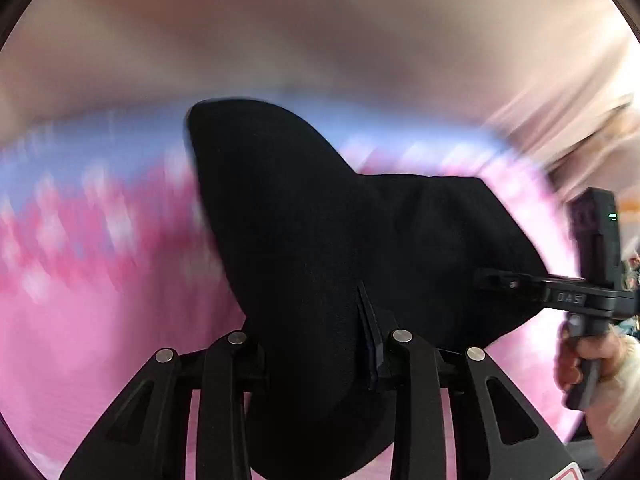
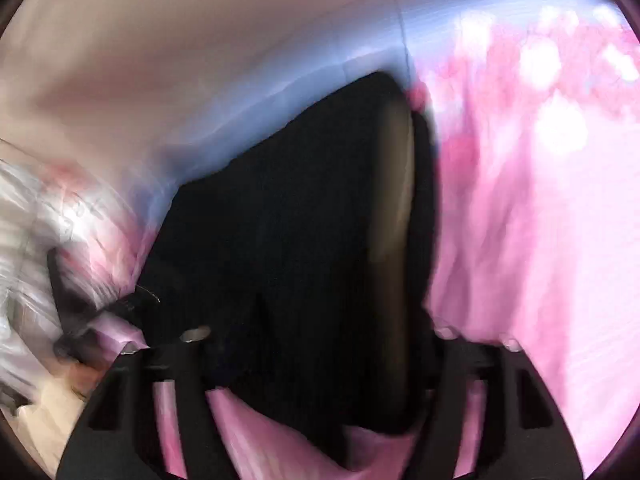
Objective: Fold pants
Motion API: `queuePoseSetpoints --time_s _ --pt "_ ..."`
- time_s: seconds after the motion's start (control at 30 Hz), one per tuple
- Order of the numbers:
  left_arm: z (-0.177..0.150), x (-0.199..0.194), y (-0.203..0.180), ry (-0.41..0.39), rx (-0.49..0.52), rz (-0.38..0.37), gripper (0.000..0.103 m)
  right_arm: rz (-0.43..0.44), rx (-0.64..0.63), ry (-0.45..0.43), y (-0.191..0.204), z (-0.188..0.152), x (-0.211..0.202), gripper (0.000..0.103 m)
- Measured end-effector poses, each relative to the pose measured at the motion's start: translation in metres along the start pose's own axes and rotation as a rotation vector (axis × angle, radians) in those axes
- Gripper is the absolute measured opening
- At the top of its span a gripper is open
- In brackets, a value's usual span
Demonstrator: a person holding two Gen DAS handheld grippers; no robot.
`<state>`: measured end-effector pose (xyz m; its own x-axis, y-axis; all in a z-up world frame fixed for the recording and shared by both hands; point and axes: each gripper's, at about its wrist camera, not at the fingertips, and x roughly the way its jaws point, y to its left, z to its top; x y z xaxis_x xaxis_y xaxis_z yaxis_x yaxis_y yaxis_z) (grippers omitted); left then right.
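Both grippers are closed on the black pants (image 1: 320, 240): left gripper (image 1: 320, 360) at the near edge, right gripper (image 1: 492, 278) at the right edge. Cloth is held above the pink bedspread (image 1: 100, 340), its length stretching far-left from the left gripper

Pink sheet (image 1: 100, 340) with blurred white blotches covers the surface, edged by a pale blue band (image 2: 304, 80). Beige wall (image 1: 320, 20) behind. Heavy motion blur.
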<state>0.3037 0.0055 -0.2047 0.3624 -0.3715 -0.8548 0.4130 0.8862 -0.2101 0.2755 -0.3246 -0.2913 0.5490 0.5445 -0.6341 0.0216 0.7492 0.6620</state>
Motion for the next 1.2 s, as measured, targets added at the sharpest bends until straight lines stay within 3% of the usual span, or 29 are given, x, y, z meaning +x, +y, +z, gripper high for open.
queuePoseSetpoints --time_s 0.03,0.13,0.2,0.27,0.3,0.4,0.43,0.5,0.57,0.6,0.63,0.67,0.7,0.8,0.9,1.0,1.07,1.13,1.2 --pt "-0.011 0.001 0.012 -0.080 -0.022 -0.017 0.048 -0.026 0.046 0.002 -0.011 -0.003 -0.004 0.079" --pt "-0.021 -0.022 0.033 -0.091 -0.096 -0.112 0.049 -0.074 0.117 -0.065 -0.028 -0.012 -0.030 0.076" --pt "-0.026 -0.057 0.042 -0.136 -0.105 -0.060 0.048 -0.090 0.105 -0.093 -0.022 -0.011 -0.044 0.046" --pt "-0.025 -0.095 0.045 -0.171 -0.103 0.041 0.042 -0.061 0.031 -0.143 0.007 0.002 -0.049 0.032" --pt "-0.020 -0.118 0.045 -0.200 -0.110 0.067 0.042 -0.030 -0.012 -0.153 0.026 0.012 -0.041 0.027" --pt "0.006 -0.151 0.028 -0.280 -0.083 0.026 0.042 0.025 -0.117 -0.106 0.072 0.034 0.011 0.026" --pt "0.018 -0.152 0.013 -0.280 -0.051 0.032 0.047 0.025 -0.157 -0.072 0.087 0.039 0.048 0.026" --pt "0.043 -0.118 -0.019 -0.248 0.016 0.074 0.047 -0.015 -0.218 0.001 0.097 0.045 0.109 0.024" --pt "0.055 -0.064 -0.035 -0.168 0.061 0.186 0.048 -0.183 -0.256 0.022 0.077 0.054 0.167 0.023" --pt "0.058 -0.027 -0.036 -0.090 0.072 0.272 0.047 -0.187 -0.204 0.001 0.047 0.063 0.183 0.000" --pt "0.053 0.004 -0.031 -0.025 0.066 0.326 0.046 -0.092 -0.127 -0.014 0.022 0.068 0.186 0.000" --pt "0.045 0.020 -0.020 -0.034 0.052 0.337 0.051 -0.013 -0.053 0.004 0.005 0.073 0.192 0.000" --pt "0.039 0.017 -0.017 -0.126 0.067 0.322 0.052 0.001 -0.035 0.023 0.001 0.074 0.195 0.000" --pt "0.038 0.014 -0.022 -0.110 0.125 0.341 0.052 -0.082 -0.095 0.038 0.026 0.068 0.192 0.000" --pt "0.043 -0.003 -0.024 -0.093 0.110 0.349 0.048 -0.091 -0.150 -0.075 0.057 0.046 0.151 0.005" --pt "0.040 -0.049 -0.034 -0.135 0.073 0.368 0.049 -0.132 -0.159 -0.015 0.054 0.023 0.161 0.005" --pt "0.035 -0.044 -0.032 -0.097 0.086 0.423 0.051 -0.231 -0.162 0.050 0.028 0.009 0.199 0.000" --pt "0.028 -0.028 -0.027 -0.037 0.092 0.473 0.051 -0.122 -0.034 0.021 0.003 0.014 0.200 0.000" --pt "0.020 -0.014 -0.016 0.002 0.069 0.476 0.053 -0.110 0.031 -0.012 0.008 0.016 0.193 0.002"
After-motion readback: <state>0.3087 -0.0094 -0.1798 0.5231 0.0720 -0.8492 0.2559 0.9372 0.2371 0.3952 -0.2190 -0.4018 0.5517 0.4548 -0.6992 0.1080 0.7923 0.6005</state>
